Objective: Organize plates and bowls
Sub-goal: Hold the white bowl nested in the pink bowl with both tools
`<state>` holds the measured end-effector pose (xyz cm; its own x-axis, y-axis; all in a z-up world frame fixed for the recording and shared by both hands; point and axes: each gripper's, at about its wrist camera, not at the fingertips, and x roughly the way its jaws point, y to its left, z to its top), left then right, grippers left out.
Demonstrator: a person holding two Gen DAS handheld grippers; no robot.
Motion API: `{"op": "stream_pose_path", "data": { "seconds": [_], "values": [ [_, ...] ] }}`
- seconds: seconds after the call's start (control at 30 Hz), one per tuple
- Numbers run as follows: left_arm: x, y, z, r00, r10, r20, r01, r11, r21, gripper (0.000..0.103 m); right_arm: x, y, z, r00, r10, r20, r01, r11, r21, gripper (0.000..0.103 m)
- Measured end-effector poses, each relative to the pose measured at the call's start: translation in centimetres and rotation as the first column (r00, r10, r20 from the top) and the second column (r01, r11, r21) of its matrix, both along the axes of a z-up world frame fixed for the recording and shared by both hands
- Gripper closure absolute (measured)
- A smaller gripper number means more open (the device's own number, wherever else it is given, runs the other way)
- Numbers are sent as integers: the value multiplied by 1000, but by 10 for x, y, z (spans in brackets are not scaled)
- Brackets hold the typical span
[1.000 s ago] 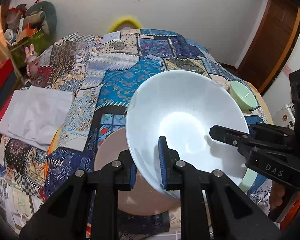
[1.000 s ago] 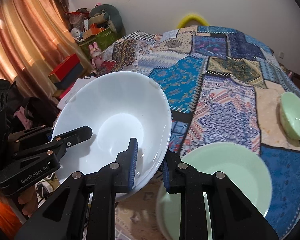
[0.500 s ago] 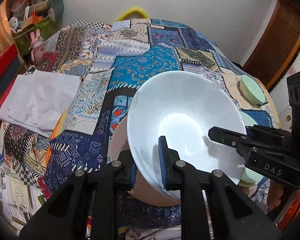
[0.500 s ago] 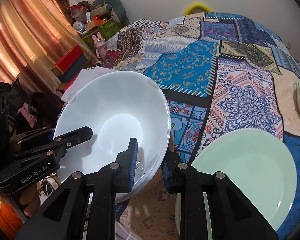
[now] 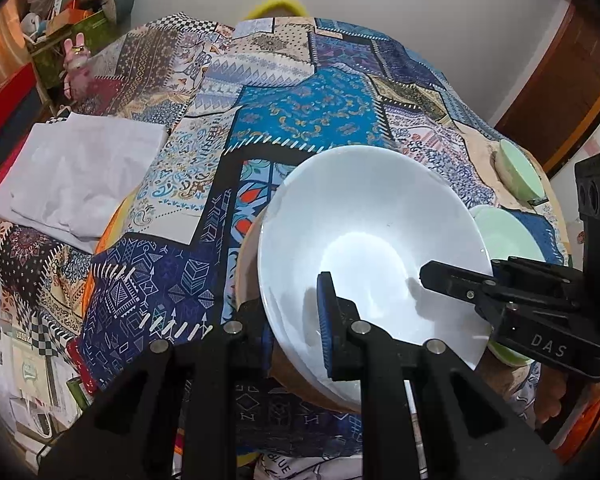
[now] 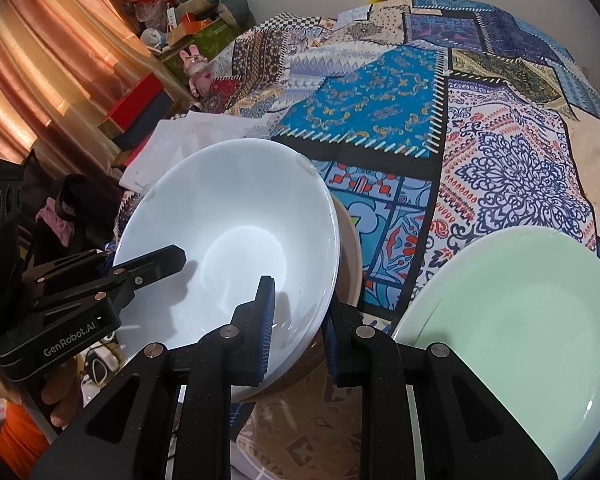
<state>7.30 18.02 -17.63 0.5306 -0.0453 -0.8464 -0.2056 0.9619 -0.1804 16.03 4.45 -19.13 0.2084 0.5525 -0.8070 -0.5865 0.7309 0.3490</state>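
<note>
A large white bowl (image 5: 372,240) hangs tilted just above a tan plate (image 5: 246,264) near the table's front edge. My left gripper (image 5: 294,320) is shut on the bowl's near rim, one blue pad inside and the other finger behind the wall. My right gripper (image 6: 298,328) is shut on the opposite side of the rim of the white bowl (image 6: 228,240). Each gripper also shows in the other's view: the right gripper (image 5: 440,280) and the left gripper (image 6: 168,260). A pale green plate (image 6: 520,320) lies to the right of the tan plate (image 6: 350,256).
A small green bowl (image 5: 518,174) sits at the far right on the patchwork tablecloth (image 5: 308,112). A folded white cloth (image 5: 76,172) lies at the left. Boxes and toys (image 6: 188,24) stand beyond the table by an orange curtain (image 6: 40,60).
Both grippers have come down with the white bowl between them. The bowl now sits lower over the tan plate, and the table fills more of both views.
</note>
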Motion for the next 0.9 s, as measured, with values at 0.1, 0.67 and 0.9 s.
{"op": "stream_pose_path", "data": {
  "seconds": [0.1,0.67,0.9],
  "values": [
    [0,4,-5,1000,4,-12,-4,1000,-5,86,0,-1,0,1000,-4,6,4,1000,-7,83],
    [5,6,-8,999,-5,-34,5,1000,9,86,7,-10,6,999,-49,5,49,999,20,82],
    [7,1,-9,999,-7,-40,9,999,52,86,10,-21,13,997,-76,16,75,996,48,80]
  ]
}}
